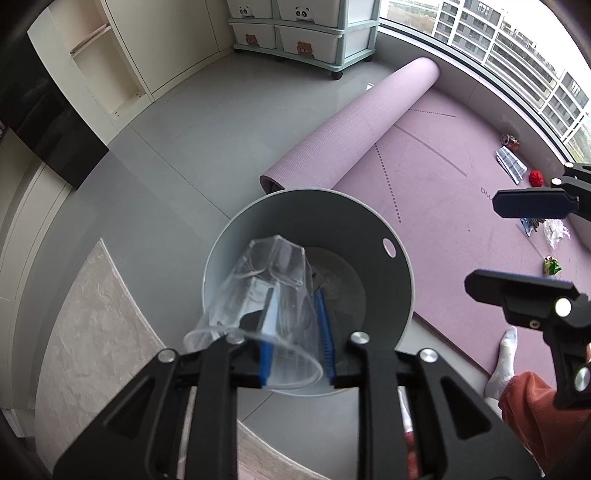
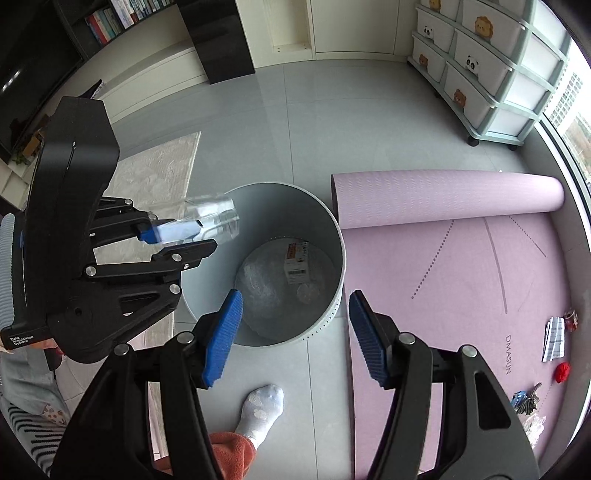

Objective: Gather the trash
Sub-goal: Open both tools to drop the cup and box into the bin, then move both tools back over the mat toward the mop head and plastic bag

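Observation:
A grey round trash bin [image 1: 397,266] [image 2: 332,236] stands on the floor beside a purple mat. Paper and plastic trash [image 2: 297,262] lies at its bottom. My left gripper [image 1: 295,332] [image 2: 199,236] is shut on a clear plastic cup [image 1: 258,280] [image 2: 218,218], one finger inside it, and holds it tilted over the bin's rim. My right gripper [image 2: 295,332] [image 1: 517,243] is open and empty, just right of the bin. On the mat lie a red can [image 1: 510,141], a folded wrapper [image 1: 511,164] [image 2: 554,338], a red ball [image 1: 536,178] [image 2: 561,371], keys [image 2: 526,400], clear plastic [image 1: 556,230] and a green wrapper [image 1: 552,266].
The purple yoga mat [image 2: 461,280] is half rolled, its roll [image 1: 351,125] behind the bin. A drawer cart [image 1: 306,33] stands by the window. A beige rug [image 1: 99,332] lies left of the bin. The person's socked foot [image 2: 262,406] is near the bin.

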`<state>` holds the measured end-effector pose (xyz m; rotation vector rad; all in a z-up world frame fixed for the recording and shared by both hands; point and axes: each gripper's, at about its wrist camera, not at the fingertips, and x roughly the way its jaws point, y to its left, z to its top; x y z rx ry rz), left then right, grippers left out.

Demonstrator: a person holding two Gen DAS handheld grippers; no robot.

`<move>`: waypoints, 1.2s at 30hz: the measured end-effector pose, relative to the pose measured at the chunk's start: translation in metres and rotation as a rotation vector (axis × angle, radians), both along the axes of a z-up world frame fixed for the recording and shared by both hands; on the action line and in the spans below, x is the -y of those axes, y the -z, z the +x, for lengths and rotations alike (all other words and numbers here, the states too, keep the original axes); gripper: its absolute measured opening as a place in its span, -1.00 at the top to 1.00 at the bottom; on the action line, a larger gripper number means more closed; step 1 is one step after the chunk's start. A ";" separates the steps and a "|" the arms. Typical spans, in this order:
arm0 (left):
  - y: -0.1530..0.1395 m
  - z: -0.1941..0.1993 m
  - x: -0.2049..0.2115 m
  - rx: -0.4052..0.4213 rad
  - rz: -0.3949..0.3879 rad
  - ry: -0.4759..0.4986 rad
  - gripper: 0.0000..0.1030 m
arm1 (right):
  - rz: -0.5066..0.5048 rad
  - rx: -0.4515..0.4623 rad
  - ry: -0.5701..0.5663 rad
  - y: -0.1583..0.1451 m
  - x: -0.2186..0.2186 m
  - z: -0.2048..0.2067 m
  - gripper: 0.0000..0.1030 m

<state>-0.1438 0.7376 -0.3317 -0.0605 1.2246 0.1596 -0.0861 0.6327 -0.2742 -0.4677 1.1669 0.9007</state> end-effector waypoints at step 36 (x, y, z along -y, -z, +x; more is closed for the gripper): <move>-0.054 0.155 0.409 0.022 0.019 0.627 -0.18 | -0.034 0.042 0.776 -0.020 0.472 0.088 -0.13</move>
